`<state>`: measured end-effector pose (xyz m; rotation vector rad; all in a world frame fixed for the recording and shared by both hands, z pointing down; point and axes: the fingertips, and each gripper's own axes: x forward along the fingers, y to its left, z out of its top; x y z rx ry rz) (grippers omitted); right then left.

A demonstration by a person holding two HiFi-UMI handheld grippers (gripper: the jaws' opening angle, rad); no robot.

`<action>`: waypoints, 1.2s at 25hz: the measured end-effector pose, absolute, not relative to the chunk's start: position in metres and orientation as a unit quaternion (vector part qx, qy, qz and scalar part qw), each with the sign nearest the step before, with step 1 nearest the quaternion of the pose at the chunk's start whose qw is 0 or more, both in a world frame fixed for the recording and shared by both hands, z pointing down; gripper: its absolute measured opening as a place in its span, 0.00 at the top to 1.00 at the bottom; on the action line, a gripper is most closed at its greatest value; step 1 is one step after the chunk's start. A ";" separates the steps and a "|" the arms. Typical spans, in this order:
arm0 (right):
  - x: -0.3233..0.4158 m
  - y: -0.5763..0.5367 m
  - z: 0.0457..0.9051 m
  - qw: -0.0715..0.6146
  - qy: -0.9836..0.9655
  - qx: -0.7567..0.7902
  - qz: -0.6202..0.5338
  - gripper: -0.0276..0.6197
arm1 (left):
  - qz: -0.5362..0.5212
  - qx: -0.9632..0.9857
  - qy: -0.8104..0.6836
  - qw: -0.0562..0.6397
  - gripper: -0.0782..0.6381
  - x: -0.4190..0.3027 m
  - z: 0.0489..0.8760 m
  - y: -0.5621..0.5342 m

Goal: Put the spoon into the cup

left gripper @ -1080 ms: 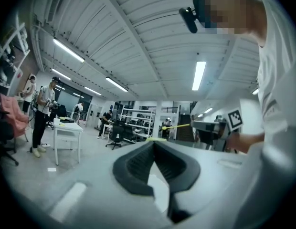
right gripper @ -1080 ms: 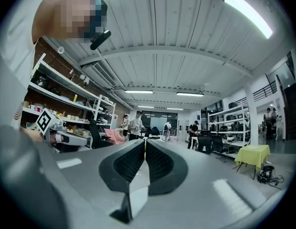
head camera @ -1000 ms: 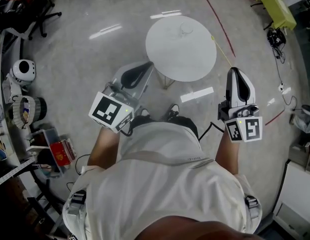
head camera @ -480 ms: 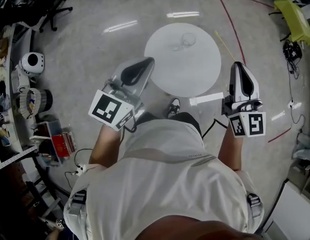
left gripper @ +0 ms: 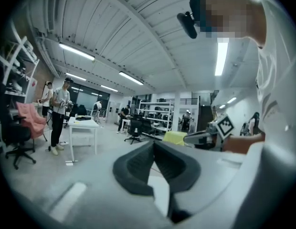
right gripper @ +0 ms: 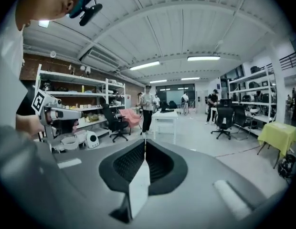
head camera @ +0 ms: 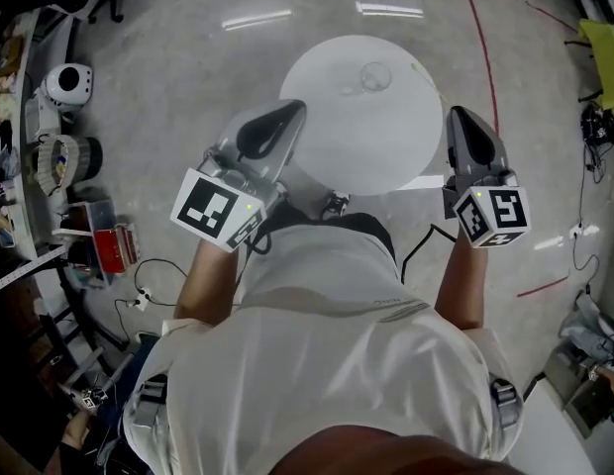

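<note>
A clear glass cup [head camera: 374, 75] stands on the far part of the round white table [head camera: 386, 146]. A faint thin shape lies just left of the cup; I cannot tell whether it is the spoon. My left gripper [head camera: 292, 113] hovers over the table's left edge, jaws shut and empty. Off the table's right edge, my right gripper [head camera: 457, 116] is also shut on nothing. Both gripper views look out level across the room, with the left gripper [left gripper: 153, 145] and right gripper [right gripper: 144, 145] showing closed jaws. Neither view shows the table or cup.
Shelves with a white round device [head camera: 67, 82] and a red box [head camera: 111, 248] line the left side. A red tape line [head camera: 490, 77] and a yellow table [head camera: 606, 47] lie to the right. Cables cross the floor. People [right gripper: 147, 106] and office chairs stand farther off.
The table and cup have come closer beneath me. Both grippers now sit level with the table's near edges, still shut and empty.
</note>
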<state>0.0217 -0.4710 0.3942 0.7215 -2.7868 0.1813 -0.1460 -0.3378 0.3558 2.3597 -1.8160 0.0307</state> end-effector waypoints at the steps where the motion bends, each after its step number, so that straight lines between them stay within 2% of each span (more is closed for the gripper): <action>1: 0.015 -0.476 0.406 0.148 -0.956 0.245 0.067 0.94 | 0.010 0.790 -0.607 0.085 0.89 -0.149 0.359 -0.341; 15: -0.071 -0.516 0.588 0.357 -0.903 0.234 0.051 0.94 | 0.021 0.780 -0.617 0.099 0.89 -0.201 0.376 -0.348; 24: -0.085 -0.530 0.657 0.393 -0.884 0.244 0.063 0.94 | 0.027 0.771 -0.626 0.116 0.89 -0.208 0.389 -0.347; 30: -0.092 -0.535 0.673 0.399 -0.883 0.239 0.067 0.94 | 0.032 0.758 -0.642 0.111 0.89 -0.223 0.388 -0.349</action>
